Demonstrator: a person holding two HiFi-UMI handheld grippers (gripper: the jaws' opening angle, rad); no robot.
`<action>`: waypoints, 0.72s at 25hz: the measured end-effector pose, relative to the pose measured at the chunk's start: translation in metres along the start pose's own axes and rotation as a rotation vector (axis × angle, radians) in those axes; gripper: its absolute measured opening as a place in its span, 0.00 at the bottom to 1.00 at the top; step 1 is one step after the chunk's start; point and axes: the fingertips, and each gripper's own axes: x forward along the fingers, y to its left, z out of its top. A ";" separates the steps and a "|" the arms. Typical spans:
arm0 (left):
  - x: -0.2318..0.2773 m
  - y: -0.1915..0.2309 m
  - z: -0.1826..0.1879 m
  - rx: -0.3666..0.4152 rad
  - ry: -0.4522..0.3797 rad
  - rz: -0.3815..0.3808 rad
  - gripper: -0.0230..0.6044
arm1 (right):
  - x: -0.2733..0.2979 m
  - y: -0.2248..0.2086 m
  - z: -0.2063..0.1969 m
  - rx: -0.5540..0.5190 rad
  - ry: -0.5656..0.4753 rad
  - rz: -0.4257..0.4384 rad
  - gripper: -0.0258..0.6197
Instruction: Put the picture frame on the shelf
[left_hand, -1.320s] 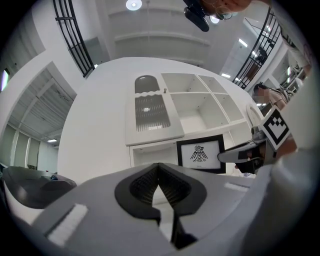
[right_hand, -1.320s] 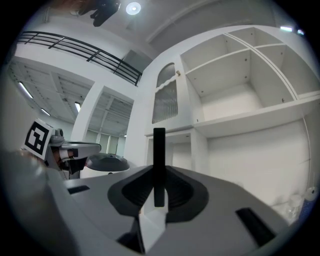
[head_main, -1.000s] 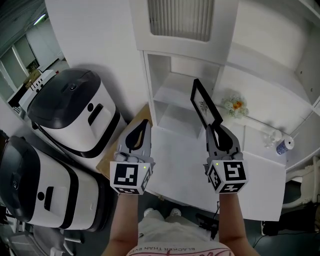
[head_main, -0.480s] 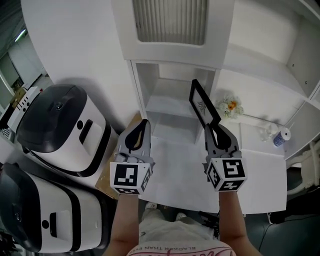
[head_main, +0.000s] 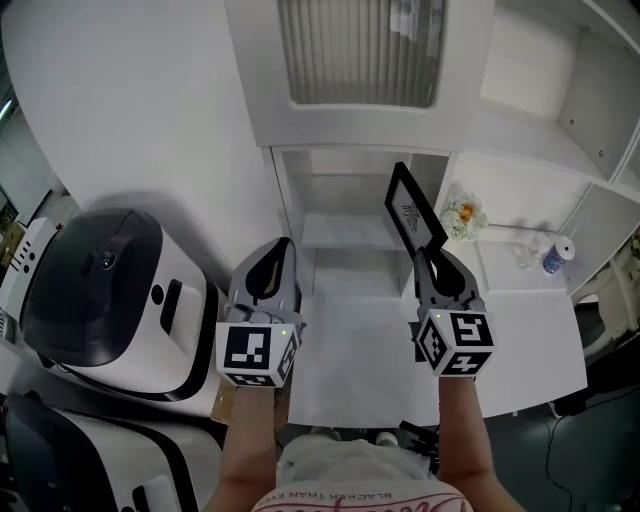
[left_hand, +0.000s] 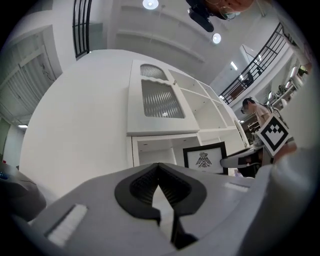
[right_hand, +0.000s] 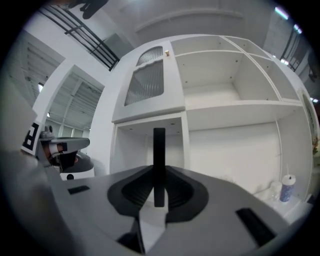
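Head view shows the right tongs (head_main: 427, 258) clenched on the near lower edge of a black-rimmed rectangular picture frame with a white print (head_main: 412, 208). The frame is lifted off the white tabletop (head_main: 350, 350) and tilts leftward. It stands before the right upright of the white shelf unit (head_main: 290, 205), not yet inside its open lower compartment.

From the right gripper view the frame (right_hand: 159, 165) appears edge-on as a thin dark bar pinched between the two pads, in line with that open compartment.

To the left, the left tongs (head_main: 287, 245) are level with the right ones, tips pressed together with nothing between them. Their own view confirms the pads meeting at the tip, and beyond them the frame (left_hand: 204, 159) shows its face, which bears a dark bird-like emblem.

A ribbed-glass cabinet door (head_main: 360, 50) sits above the compartment. Far right on the tabletop are a small bunch of pale flowers (head_main: 465, 212) and a small blue-and-white bottle (head_main: 553, 257). Two bulky white-and-black machines (head_main: 100, 290) stand at the left.
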 end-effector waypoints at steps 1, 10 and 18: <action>0.002 0.004 -0.002 -0.002 -0.001 -0.015 0.05 | 0.002 0.003 -0.001 0.001 0.003 -0.016 0.15; 0.019 0.027 -0.028 -0.031 0.010 -0.135 0.05 | 0.023 0.010 -0.012 0.028 0.024 -0.160 0.15; 0.027 0.039 -0.045 -0.071 0.011 -0.184 0.05 | 0.035 0.000 -0.032 0.079 0.070 -0.253 0.15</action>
